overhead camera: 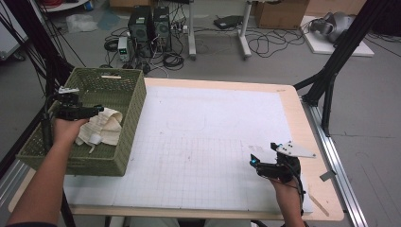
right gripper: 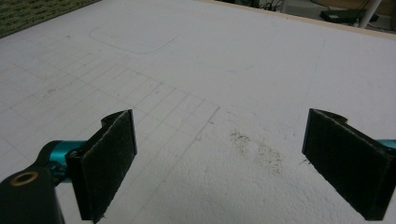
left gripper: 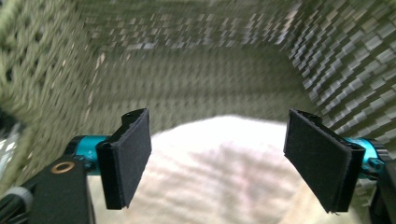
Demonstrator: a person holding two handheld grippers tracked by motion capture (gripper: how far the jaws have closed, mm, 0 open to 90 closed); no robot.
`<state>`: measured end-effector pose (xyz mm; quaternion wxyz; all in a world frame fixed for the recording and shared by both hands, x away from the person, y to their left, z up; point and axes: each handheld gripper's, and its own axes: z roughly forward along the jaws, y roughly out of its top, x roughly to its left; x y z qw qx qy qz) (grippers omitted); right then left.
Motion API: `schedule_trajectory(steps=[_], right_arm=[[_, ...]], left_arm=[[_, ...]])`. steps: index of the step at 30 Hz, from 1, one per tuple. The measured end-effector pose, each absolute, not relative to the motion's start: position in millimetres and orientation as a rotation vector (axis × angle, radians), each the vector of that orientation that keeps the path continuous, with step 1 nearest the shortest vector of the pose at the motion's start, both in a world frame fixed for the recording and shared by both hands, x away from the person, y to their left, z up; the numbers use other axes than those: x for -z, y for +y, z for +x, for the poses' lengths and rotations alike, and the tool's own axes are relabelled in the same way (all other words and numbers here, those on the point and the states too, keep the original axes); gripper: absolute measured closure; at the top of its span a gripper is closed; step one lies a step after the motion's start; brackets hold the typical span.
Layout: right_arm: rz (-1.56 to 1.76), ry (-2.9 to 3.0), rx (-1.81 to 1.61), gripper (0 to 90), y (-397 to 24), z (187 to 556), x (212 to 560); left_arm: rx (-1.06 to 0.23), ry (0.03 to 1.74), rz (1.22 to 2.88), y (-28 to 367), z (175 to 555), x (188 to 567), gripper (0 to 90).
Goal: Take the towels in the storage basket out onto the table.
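1. While your left hand was down in the green woven basket (overhead camera: 120,123) at the table's left edge, that basket had a cream cloth (overhead camera: 106,126) bunched up on its floor, over toward the right-hand wall. It looked crumpled, not folded.
2. Your left gripper (overhead camera: 97,109) sat inside the basket with its tips right at the cloth's top edge. From the high view you couldn't really tell if it touched.
3. Left gripper view: the fingers (left gripper: 128,158) stood wide apart, with the cloth (left gripper: 219,172) lying below and between them and the basket wall (left gripper: 196,56) behind. Neither pad pressed on the fabric, so nothing was gripped.
4. Your right gripper (overhead camera: 263,160) was way off on the other side, low over the white gridded mat (overhead camera: 203,142) near the table's right front corner, well apart from the basket.
5. Right gripper view: those fingers (right gripper: 109,163) were spread wide too, with bare mat (right gripper: 224,93) and a few dark smudges (right gripper: 257,149) between them. Holding nothing, touching nothing.
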<state>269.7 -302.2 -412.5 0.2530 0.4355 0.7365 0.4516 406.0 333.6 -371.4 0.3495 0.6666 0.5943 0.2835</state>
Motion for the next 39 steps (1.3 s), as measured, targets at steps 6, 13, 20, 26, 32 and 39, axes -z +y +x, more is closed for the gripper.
schedule_trajectory(steps=[6, 13, 20, 26, 32, 39], right_arm=[[1.185, 2.004, -1.225, 9.3, -302.1, 269.9, 412.8], [1.186, 1.997, -1.227, 9.3, -302.8, 270.2, 412.9], [1.187, 2.003, -1.224, 9.3, -302.7, 270.4, 413.4], [1.196, 2.008, -1.222, 9.3, -302.4, 270.7, 414.3], [1.196, 2.01, -1.216, 9.3, -302.5, 270.8, 414.3], [1.207, 1.999, -1.217, 9.3, -304.7, 270.0, 413.8]], left_arm=[[-0.688, 1.694, 1.806, 338.9, 412.6, 390.8, 24.4], [-0.569, 1.793, 1.88, 339.1, 416.1, 406.9, 23.9], [-0.55, 1.828, 1.963, 332.0, 420.3, 416.4, 20.2], [-0.517, 1.811, 1.985, 332.8, 420.6, 415.3, 25.0], [-0.514, 1.69, 2.044, 330.2, 418.3, 410.3, 70.4], [-0.537, 1.68, 1.852, 339.4, 410.9, 391.8, 73.7]])
